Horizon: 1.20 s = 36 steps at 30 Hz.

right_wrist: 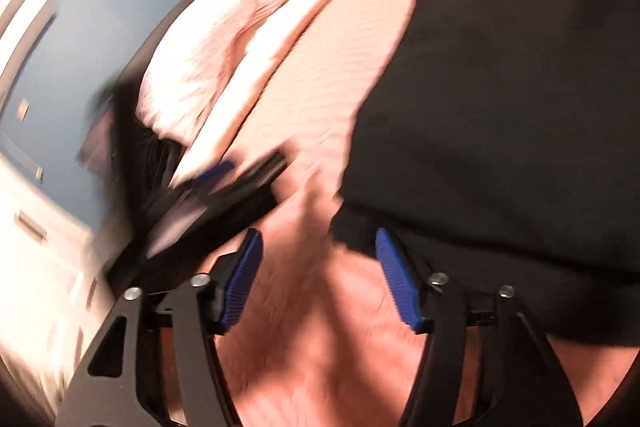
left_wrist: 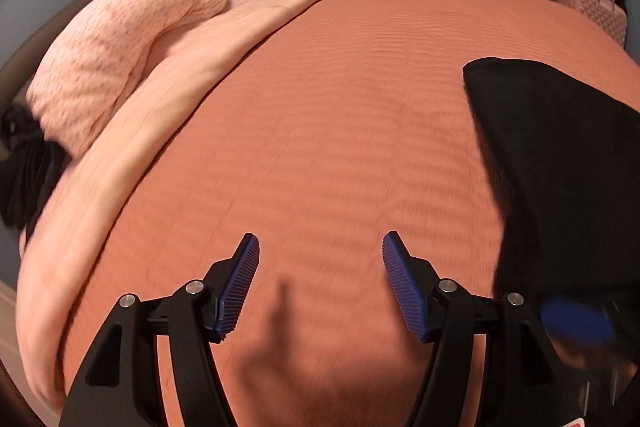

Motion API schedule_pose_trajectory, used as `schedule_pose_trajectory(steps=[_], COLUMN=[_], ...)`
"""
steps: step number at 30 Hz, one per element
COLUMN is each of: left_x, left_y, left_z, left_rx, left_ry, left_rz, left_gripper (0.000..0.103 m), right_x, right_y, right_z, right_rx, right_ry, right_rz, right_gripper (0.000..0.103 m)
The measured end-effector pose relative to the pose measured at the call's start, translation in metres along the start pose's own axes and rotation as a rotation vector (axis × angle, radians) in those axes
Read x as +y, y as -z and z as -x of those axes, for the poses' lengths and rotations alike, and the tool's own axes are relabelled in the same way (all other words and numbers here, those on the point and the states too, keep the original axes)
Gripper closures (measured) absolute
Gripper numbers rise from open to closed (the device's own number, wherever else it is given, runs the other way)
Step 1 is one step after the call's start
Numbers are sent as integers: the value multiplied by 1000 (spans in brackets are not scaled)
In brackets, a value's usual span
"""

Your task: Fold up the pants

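From the left wrist, the left gripper [left_wrist: 320, 287] is held spread and empty over the bed [left_wrist: 320, 127], the black pants [left_wrist: 560, 167] lying toward the bed's right edge. From the right wrist, heavily blurred, the right gripper [right_wrist: 318, 279] also seems open, the pants' hem just beside one finger; a hasty closure could snag the bedspread too.

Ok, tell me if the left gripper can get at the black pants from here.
Probably yes: the left gripper is open over bare bedspread, and the black pants lie to its right, nothing between.
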State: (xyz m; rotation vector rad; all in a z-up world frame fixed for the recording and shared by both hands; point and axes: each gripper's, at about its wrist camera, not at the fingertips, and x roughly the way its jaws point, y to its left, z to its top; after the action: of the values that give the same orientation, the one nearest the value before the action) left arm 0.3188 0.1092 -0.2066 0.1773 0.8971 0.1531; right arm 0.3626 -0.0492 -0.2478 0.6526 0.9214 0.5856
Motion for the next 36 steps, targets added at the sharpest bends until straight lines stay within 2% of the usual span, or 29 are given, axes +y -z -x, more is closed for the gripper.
schedule_pose_trajectory(steps=[1,2,4,6,7,9,11,12,14,15,16,18,19,20,21,22,23,25,27,30,31,32,33,34,35,36], left_x=[8,16,26,33,36,41,44,45,50,51,51,50,50,49,48,48,48,44,36,20,15,12,8,6,6,8], left_y=[10,19,34,46,52,58,62,63,66,67,69,72,73,75,76,76,76,73,71,66,65,65,64,63,62,63], left_z=[8,16,29,40,46,54,62,66,74,75,76,75,75,75,75,75,76,78,78,80,84,87,93,97,99,101], left_rx=[8,16,25,34,37,34,32,32,24,24,29,48,51,53,60,68,68,59,63,92,93,88,79,75,73,67], left_ry=[19,28,47,64,71,82,91,95,103,102,98,113,111,107,102,105,111,131,151,198,214,220,217,215,215,208], left_rz=[28,58,98,126,141,154,159,155,155,155,160,162,160,155,150,147,146,128,103,66,53,40,23,4,-10,-14], left_gripper=[40,40,39,39,39,39,39,39,37,31,31,31,31,31,31,31,31,31,31,31,31,31,31,31,31,29], right_x=[3,8,19,19,20,25,26,36,52,46,30,30,37,43,43,41,43,49,60,76,74,62,61,77,91,96], right_y=[-2,-5,-11,-16,-17,-15,-17,-21,-21,-18,-11,-6,-6,0,9,18,25,24,9,-20,-24,-18,-13,-9,-14,-24], right_z=[-3,-6,-12,-11,-13,-34,-31,-11,7,-9,-39,-35,-29,-28,-31,-27,-16,18,37,13,-5,-48,-58,-51,-41,-29], right_rx=[-23,-46,-83,-129,-137,-57,-30,-60,-83,13,180,167,148,159,230,260,251,139,29,-16,7,204,259,220,224,174], right_ry=[6,25,83,126,148,227,199,170,182,203,255,228,194,196,228,243,254,266,282,346,387,469,508,494,436,410], right_rz=[-6,4,29,2,3,69,42,54,155,181,172,137,150,194,229,244,249,233,258,352,376,389,420,505,537,511], right_gripper=[56,65,69,81,83,87,95,96,96,97,97,97,96,95,94,92,92,92,92,92,92,91,91,91,91,95])
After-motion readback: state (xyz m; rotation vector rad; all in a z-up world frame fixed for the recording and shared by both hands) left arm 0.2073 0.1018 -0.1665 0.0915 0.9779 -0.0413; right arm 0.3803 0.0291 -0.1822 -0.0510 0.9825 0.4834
